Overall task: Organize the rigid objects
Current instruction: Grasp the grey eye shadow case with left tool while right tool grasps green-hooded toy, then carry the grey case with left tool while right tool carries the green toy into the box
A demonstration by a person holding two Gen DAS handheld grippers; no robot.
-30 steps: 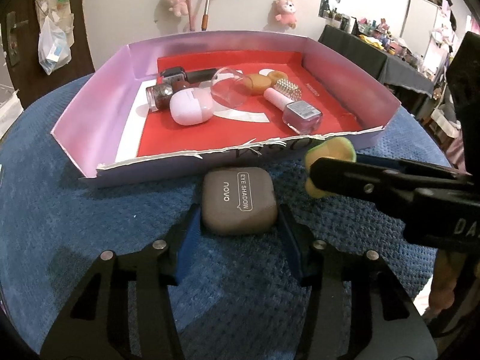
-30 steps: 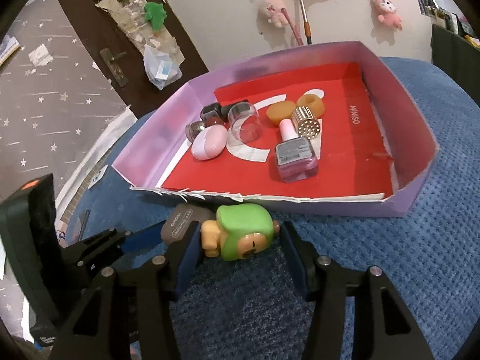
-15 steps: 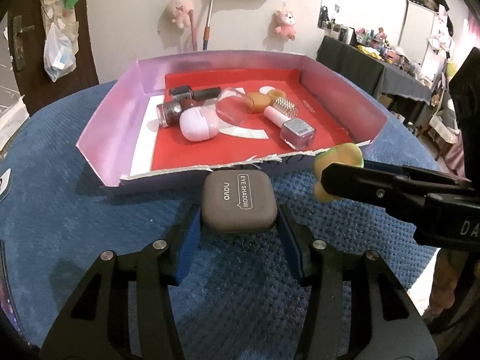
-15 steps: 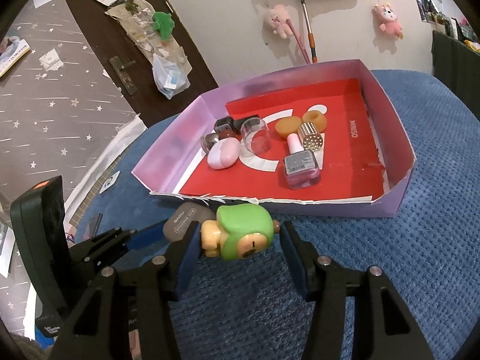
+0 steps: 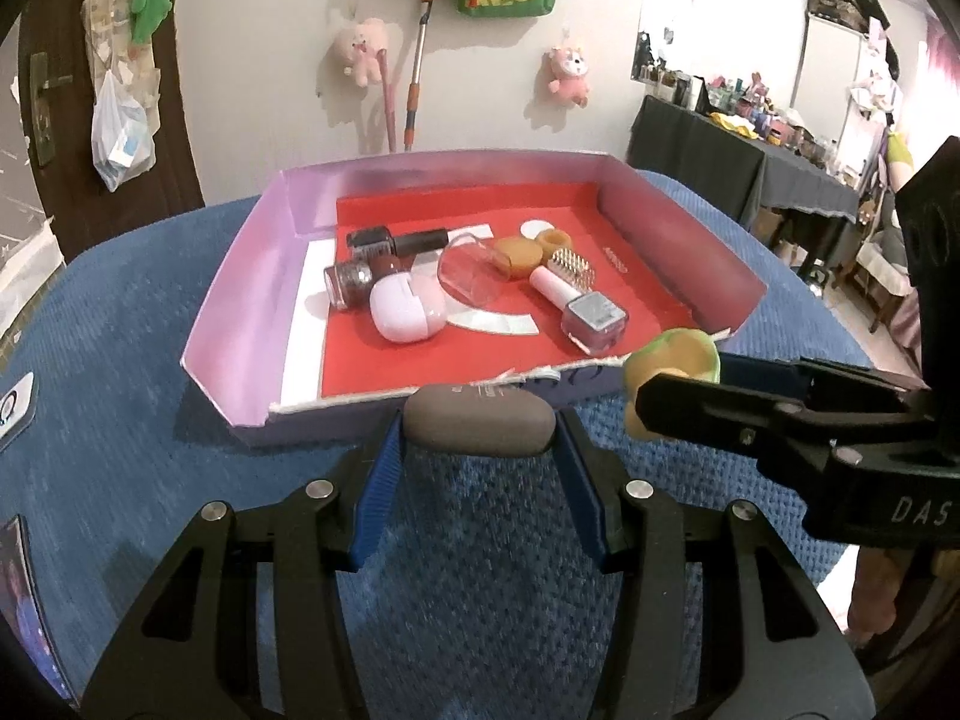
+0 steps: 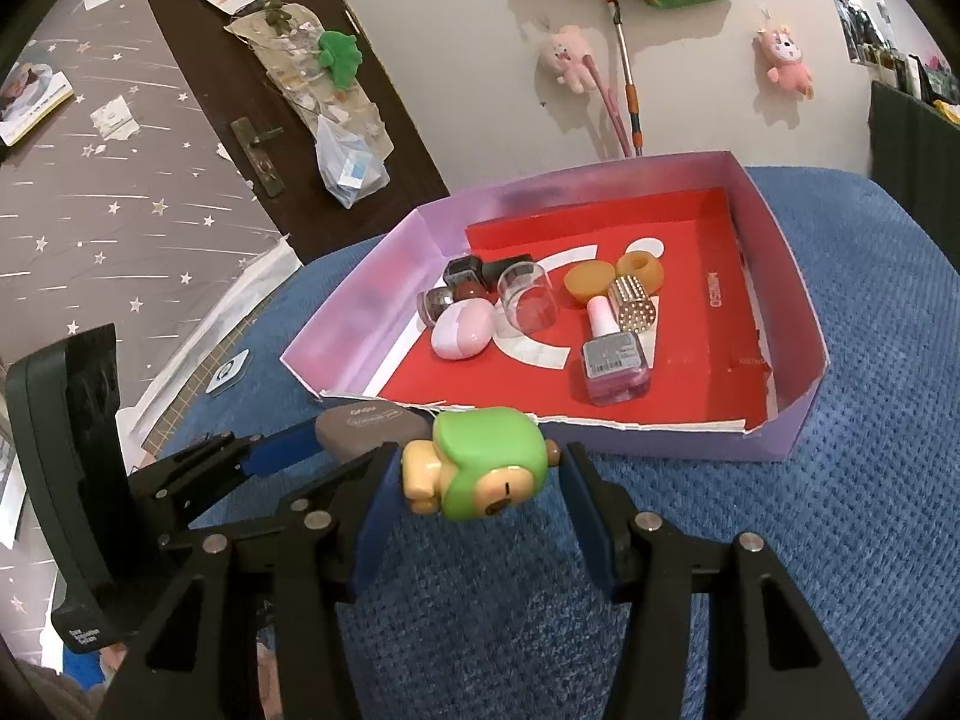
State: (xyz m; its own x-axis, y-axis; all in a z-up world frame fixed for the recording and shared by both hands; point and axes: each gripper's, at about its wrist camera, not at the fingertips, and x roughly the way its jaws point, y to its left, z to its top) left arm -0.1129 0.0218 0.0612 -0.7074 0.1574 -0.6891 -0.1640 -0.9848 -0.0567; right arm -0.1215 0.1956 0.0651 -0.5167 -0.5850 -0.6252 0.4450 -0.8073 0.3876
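Only right view shows toy's (image 6: pixel 489 471) face.

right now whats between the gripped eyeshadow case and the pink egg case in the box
Only the box's torn front wall and bare red floor lie between the eyeshadow case and the pink egg case, per the left wrist view.

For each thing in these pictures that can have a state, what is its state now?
left gripper: fingers shut on the eye shadow case.
eye shadow case: closed, held above the blue cloth.
right gripper: fingers shut on the green toy.
green toy: held, tilted.
purple box: open, front edge torn.
pink nail polish bottle: capped, lying down.
clear cup: on its side.
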